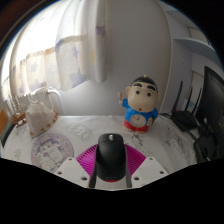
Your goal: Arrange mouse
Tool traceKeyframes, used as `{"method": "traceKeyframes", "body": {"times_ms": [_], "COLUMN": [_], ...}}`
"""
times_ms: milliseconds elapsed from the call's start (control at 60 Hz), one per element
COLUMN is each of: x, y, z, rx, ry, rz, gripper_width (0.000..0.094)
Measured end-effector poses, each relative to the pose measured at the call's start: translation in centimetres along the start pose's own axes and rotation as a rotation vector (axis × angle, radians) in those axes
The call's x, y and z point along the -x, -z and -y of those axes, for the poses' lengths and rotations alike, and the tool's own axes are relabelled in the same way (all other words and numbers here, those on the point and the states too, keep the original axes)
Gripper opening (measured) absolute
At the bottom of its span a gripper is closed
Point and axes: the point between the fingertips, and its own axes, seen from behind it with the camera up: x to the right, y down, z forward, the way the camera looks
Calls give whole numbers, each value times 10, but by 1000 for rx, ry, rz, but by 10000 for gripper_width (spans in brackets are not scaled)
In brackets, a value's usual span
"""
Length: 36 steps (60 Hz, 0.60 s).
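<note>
Jaws: the gripper [109,172] is seen with its two fingers spread either side of a black computer mouse [109,158]; the magenta pads [88,158] flank the mouse's flanks closely, but whether both pads press on it or a sliver of gap is left cannot be told from this view.

Mouse: it lies lengthwise between the fingers, nose pointing away from the camera, its scroll wheel visible near the far end. It appears to sit low, at or just above the white desk [85,128]; contact with the surface is hidden by the fingers.

Step in hand: judged to be the carrying or positioning of the mouse, with the grasp either just made or about to be released.

Next move: if the spot is right, the mouse would need to be settled flat and the fingers parted evenly so it is not dragged sideways; if not, a firm hold is called for before any shift.

Ahead of the jaws: a cartoon boy figurine [141,105] in a blue outfit stands upright on the desk, beyond the mouse and to its right, well apart from it.

Further out: a pale bottle-like object [39,110] stands to the left, and a round clear dish [47,149] lies nearer, just beside the left finger.

Backdrop: a white wall [95,50] is seen behind the desk.
</note>
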Motion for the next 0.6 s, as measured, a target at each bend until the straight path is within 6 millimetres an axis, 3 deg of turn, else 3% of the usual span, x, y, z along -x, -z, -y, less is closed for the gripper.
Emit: {"method": "traceKeyframes", "body": {"times_ms": [83,150,233,317,400,483,517,550,583,600], "x": [52,102,162,206,226,239,238,234,230,228], "y": [7,5,-8,-29,-44,-52,-51,-48,-42,-38], "z": [22,25,10,-18,-47,-68,-67,-65,-59,-56], "rx": [-18,-23,-5,20,57,104,105,102,104,105], "ry": [-24,-20,-17,5,32,29,33,44,45,42], "rz": [48,89,124,134,114,111,104,93,69,59], "gripper_width": [408,409,408,408,414,501,542,658,837,870]}}
